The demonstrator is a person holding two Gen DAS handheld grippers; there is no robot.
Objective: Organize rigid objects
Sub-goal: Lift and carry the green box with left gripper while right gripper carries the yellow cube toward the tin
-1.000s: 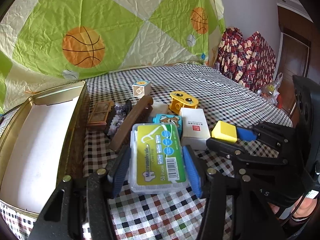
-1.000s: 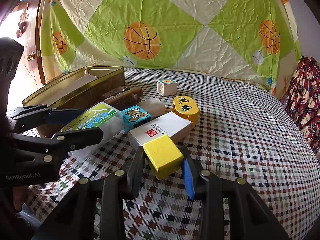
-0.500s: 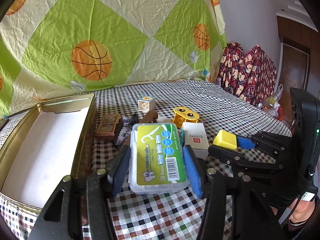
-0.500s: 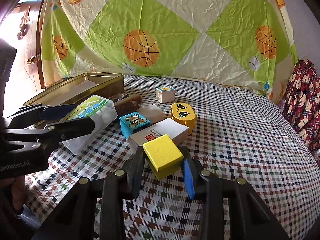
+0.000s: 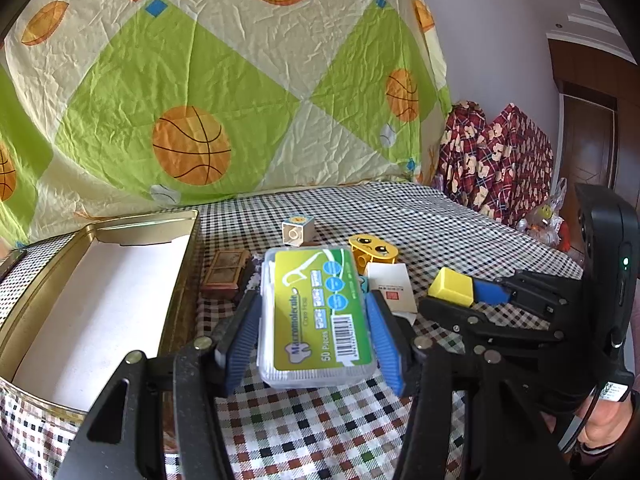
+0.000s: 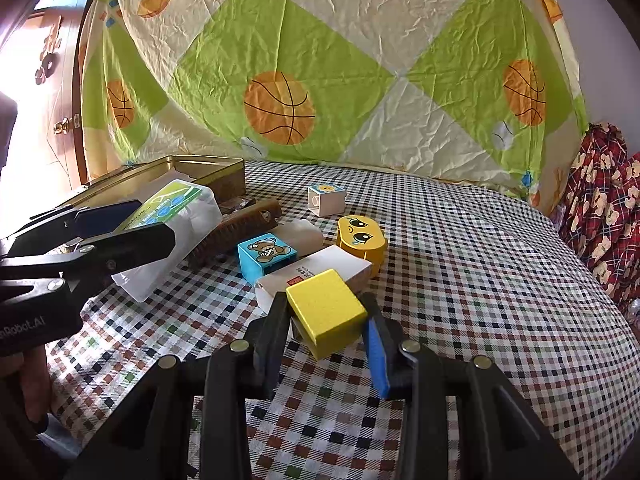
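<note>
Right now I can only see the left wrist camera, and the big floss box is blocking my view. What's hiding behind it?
Observer: A blue block with a bear picture stands on the table, right beside the white carton.
Operator: Ooh! Anything else back there?
Observer: Yes, a brown brush lies between the floss box and that bear block.
Operator: And on my right side?
Observer: The right gripper is shut on the yellow block, one pad on each side, and the block sits tilted between them.
</note>
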